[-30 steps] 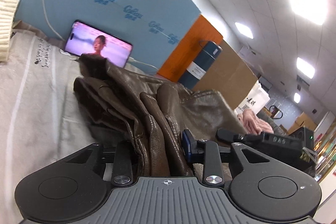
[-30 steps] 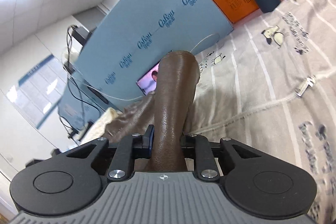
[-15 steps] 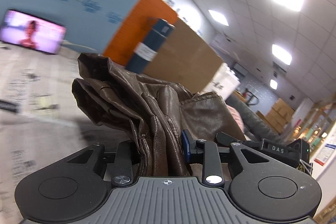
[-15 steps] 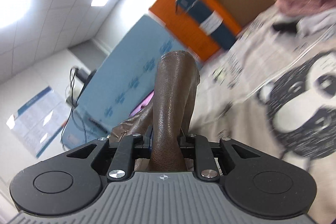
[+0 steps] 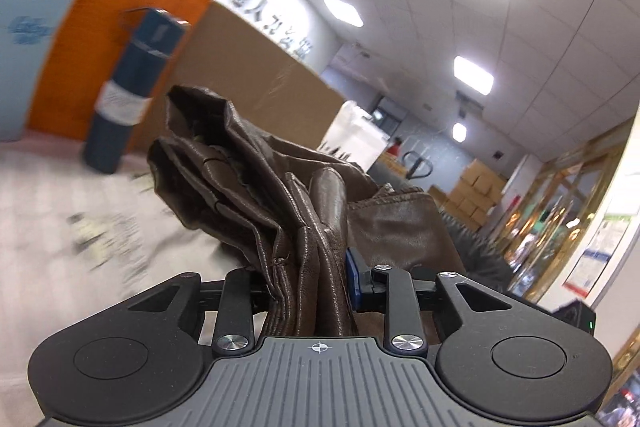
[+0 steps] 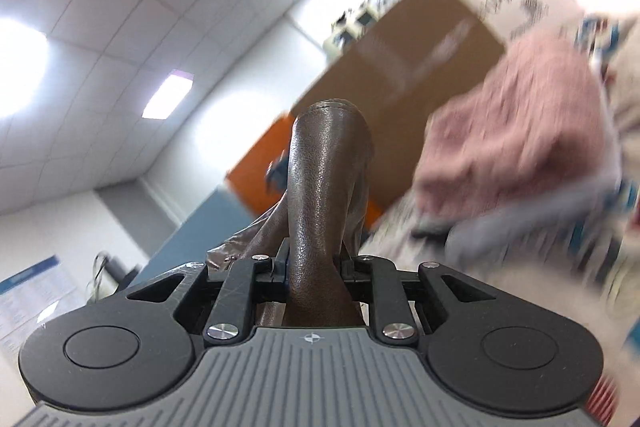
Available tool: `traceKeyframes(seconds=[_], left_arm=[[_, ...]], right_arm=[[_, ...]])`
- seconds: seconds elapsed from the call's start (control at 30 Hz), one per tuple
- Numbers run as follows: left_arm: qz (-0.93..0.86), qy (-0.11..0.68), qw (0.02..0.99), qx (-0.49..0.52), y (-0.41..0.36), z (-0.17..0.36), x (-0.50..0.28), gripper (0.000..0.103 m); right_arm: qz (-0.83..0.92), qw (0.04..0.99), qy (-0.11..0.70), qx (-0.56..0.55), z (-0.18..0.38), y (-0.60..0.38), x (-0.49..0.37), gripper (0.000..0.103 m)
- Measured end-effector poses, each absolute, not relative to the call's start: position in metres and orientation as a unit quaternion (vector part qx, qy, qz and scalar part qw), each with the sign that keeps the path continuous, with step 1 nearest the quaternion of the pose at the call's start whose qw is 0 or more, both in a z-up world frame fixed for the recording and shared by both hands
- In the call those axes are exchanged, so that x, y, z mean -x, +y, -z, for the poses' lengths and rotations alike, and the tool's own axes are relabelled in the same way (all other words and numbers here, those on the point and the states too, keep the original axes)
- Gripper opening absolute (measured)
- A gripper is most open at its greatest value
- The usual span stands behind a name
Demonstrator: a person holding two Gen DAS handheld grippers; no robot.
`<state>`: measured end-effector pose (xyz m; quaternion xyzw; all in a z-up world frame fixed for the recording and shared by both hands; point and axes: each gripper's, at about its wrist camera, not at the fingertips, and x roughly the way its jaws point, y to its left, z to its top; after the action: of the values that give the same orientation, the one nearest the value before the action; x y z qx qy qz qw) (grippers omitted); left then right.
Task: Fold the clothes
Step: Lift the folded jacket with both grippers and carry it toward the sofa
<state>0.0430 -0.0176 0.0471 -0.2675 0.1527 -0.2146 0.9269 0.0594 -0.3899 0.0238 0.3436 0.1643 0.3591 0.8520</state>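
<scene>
Brown leather fills the lower centre of both views: the left hand-held gripper (image 5: 310, 281) is clamped on a thick bunch of a brown leather garment (image 5: 256, 183), several layers gathered between its jaws, and the right hand-held gripper (image 6: 314, 269) pinches a smooth rolled edge of the same leather, which rises up the middle of its frame. From where I stand the piece looks bundled and carried in the air between the two, so I judge the folding itself largely done and the setting-down left to do.

Beyond the leather, in the left part of the left view, lies the blurred printed cloth surface (image 5: 80, 211). A pink knitted garment (image 6: 516, 131) sits at the right of the right view, whether folded I cannot tell. Farther off stand a dark blue cylinder (image 5: 134, 87), an orange panel (image 5: 100, 27) and a cardboard sheet (image 5: 256, 75).
</scene>
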Motion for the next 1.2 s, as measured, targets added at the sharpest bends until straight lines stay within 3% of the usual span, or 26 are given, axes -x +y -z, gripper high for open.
traceKeyframes(seconds=[0.3,0.63,0.87,0.93,1.03,1.07,1.2], left_arm=[[0.24,0.123,0.914,0.303,-0.08,-0.061,-0.136,0.027],[0.249,0.117,0.906,0.321,-0.104,-0.044,-0.181,0.027],[0.21,0.122,0.94,0.239,-0.132,-0.03,-0.198,0.028],[0.183,0.121,0.952,0.214,-0.138,-0.022,-0.199,0.037],[0.161,0.128,0.955,0.215,-0.134,-0.017,-0.2,0.063],[0.154,0.131,0.955,0.217,-0.132,-0.015,-0.2,0.079],[0.127,0.142,0.956,0.223,-0.126,-0.01,-0.2,0.09]], right_arm=[[-0.23,0.925,0.055,-0.299,-0.055,-0.41,-0.107,0.017],[-0.171,0.935,-0.011,-0.309,-0.025,-0.42,-0.148,0.017],[-0.095,0.957,0.019,-0.272,-0.004,-0.429,-0.187,0.017],[-0.071,0.96,0.041,-0.269,0.004,-0.432,-0.2,0.018],[-0.03,0.954,0.084,-0.288,0.016,-0.441,-0.211,0.026],[-0.017,0.951,0.099,-0.294,0.02,-0.443,-0.214,0.029],[0.017,0.94,0.139,-0.31,0.033,-0.45,-0.232,0.034]])
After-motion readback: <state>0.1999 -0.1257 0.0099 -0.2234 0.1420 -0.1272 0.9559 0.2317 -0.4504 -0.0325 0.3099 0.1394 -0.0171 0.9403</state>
